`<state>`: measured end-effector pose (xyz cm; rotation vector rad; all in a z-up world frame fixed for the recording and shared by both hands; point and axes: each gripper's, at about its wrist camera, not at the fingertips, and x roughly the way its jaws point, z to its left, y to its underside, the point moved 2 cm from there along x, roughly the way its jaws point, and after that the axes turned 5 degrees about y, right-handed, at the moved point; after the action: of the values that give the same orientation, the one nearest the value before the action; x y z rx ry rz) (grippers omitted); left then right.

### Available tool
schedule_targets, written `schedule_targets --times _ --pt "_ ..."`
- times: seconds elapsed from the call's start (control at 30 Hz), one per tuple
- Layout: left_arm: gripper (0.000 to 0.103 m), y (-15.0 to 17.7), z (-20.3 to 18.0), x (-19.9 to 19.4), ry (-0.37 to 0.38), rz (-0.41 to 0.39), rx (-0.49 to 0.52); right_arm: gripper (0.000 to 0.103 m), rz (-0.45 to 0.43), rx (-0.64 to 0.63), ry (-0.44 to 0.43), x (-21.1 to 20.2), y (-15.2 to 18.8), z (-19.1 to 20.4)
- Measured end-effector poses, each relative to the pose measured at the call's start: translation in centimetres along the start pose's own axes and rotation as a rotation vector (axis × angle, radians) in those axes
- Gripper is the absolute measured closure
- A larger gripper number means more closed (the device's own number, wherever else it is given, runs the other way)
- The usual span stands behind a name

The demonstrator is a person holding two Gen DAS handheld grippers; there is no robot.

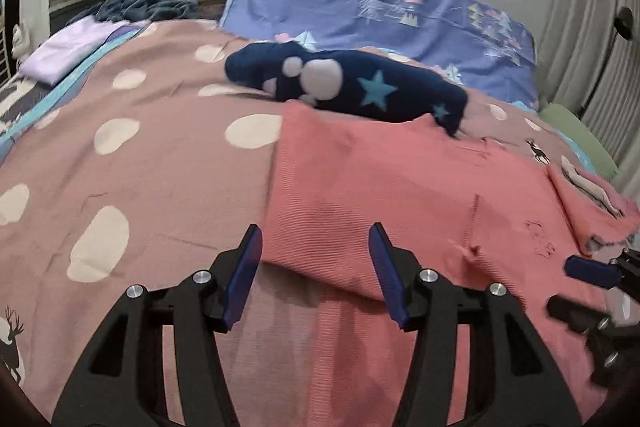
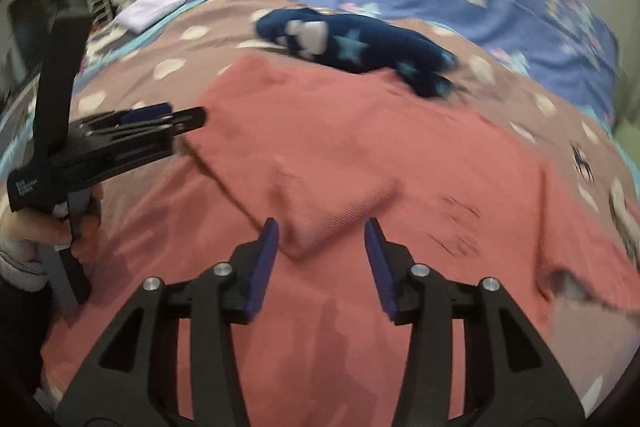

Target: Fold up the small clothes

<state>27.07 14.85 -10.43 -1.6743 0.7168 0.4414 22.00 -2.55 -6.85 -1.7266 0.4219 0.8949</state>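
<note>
A salmon-pink ribbed garment lies spread on the bed with one flap folded over. In the left wrist view my left gripper hovers over the near-left fold edge, jaws wide apart and pads off the cloth. It shows again in the right wrist view at the garment's left edge, held by a hand. My right gripper stands open above a folded corner of the pink cloth, not pinching it. It also shows at the right edge of the left wrist view. A navy garment with stars lies behind.
The bedspread is dusty pink with cream dots. A folded lilac cloth lies far left, with dark blue knitwear behind it. A blue patterned pillow lies at the back and a green cushion sits far right.
</note>
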Motion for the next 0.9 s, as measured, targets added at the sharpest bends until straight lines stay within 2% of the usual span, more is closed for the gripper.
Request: schedule_targets --times 0.17,0.2,0.23,0.3,0.4,0.47,0.53,0.57,0.73,0.83,0.87,0.9 --pt "0.047 0.5 0.5 1.5 -0.005 0.058 -0.001 0.06 0.06 -0.02 0.069 4.1 -1.6 2.1" --pt "0.047 0.5 0.5 1.8 -0.004 0.064 -0.006 0.07 0.079 -0.003 0.08 4.7 -1.5 1.7" --pt "0.047 0.5 0.8 2.0 -0.002 0.07 -0.016 0.085 0.097 0.031 0.086 5.1 -1.3 1.1" --pt "0.047 0.9 1.1 2.0 -0.002 0.071 -0.029 0.089 0.122 0.205 0.04 4.8 -0.4 -2.2" --pt "0.047 1.1 1.2 1.8 -0.006 0.066 -0.043 0.089 0.093 0.464 -0.036 2.5 2.2 -8.0" --pt "0.047 1.1 1.2 1.8 -0.01 0.065 -0.039 0.084 0.09 0.576 -0.062 1.2 4.5 -10.9" --pt "0.047 1.2 0.9 1.6 -0.013 0.063 -0.03 0.055 0.105 0.643 -0.138 0.7 6.5 -12.7" --pt "0.047 1.2 0.8 1.6 -0.012 0.059 -0.023 0.049 0.111 0.655 -0.153 0.6 7.0 -13.1" --pt "0.045 1.0 0.7 1.1 -0.002 0.062 0.002 0.045 0.094 0.612 -0.191 1.8 6.2 -13.0" --pt "0.033 1.0 1.0 0.8 -0.014 0.072 0.075 0.043 0.144 0.62 -0.223 4.6 5.0 -12.4" --pt "0.033 1.0 1.2 0.8 -0.018 0.078 0.089 0.045 0.138 0.618 -0.225 5.3 4.5 -12.1" --pt "0.033 1.1 1.6 0.9 -0.018 0.09 0.093 0.063 0.129 0.601 -0.215 5.5 4.1 -11.8"
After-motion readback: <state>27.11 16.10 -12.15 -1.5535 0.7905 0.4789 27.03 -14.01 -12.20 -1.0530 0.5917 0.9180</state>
